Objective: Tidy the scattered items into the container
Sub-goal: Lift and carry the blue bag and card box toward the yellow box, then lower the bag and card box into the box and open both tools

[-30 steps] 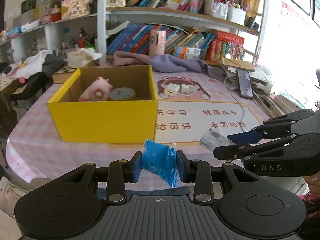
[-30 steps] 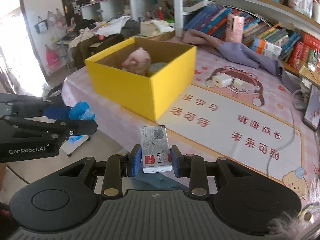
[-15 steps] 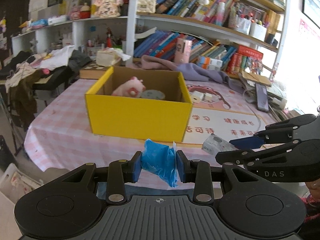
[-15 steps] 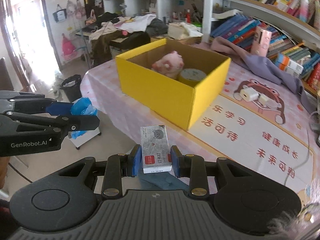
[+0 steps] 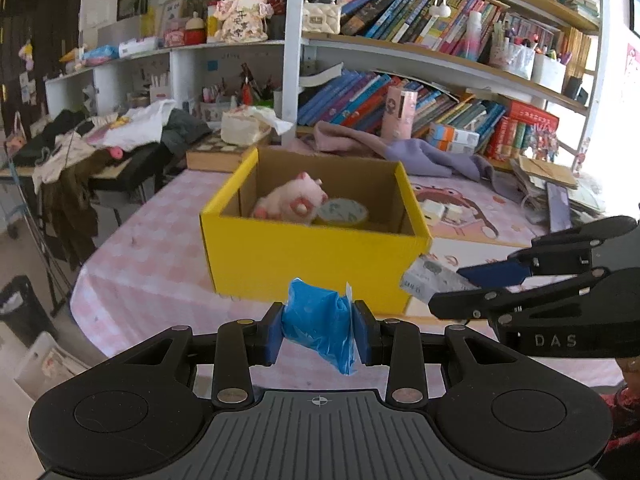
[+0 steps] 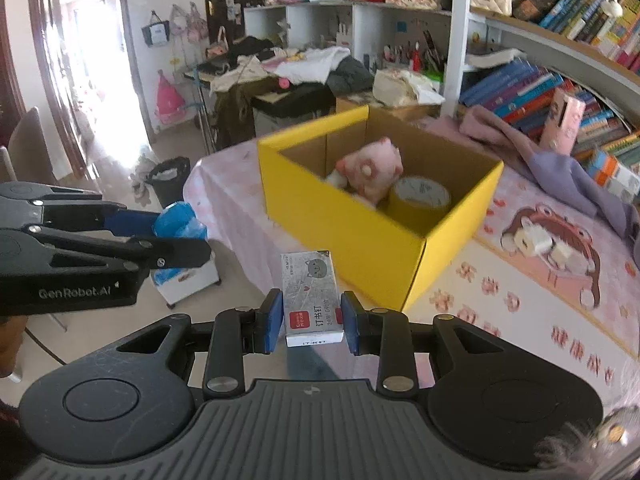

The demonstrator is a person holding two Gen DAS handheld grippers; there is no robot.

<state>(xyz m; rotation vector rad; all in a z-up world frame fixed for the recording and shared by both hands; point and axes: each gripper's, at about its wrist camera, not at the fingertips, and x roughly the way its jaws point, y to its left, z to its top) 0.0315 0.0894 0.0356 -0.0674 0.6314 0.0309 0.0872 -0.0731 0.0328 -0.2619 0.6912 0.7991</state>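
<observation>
my left claw (image 5: 319, 334) is clamped on a crumpled blue plastic bag (image 5: 318, 322), held in the air at 6 o'clock of the yellow box (image 5: 296, 258). my right claw (image 6: 312, 322) grips a small grey staple box (image 6: 311, 300), also in the air, near the yellow box's corner; from the left wrist it shows at 3 o'clock. the yellow box stands open on the bench (image 5: 148, 264), which wears a pink checked cloth (image 6: 224, 196) and a cartoon mat (image 6: 560, 280) with red writing. inside the box lie a pink plush toy (image 5: 294, 202) and a tape roll (image 6: 420, 198), touching each other. two white chargers (image 6: 540, 242) sit on the mat at 3 o'clock of the box. a purple cloth (image 5: 424, 156) is heaped at 12 o'clock by crowded bookshelves (image 5: 440, 80). at 9 o'clock, a side table piled with clothes (image 5: 100, 136), a black waste bin (image 6: 168, 178) on the floor, and a bright doorway (image 6: 96, 80).
</observation>
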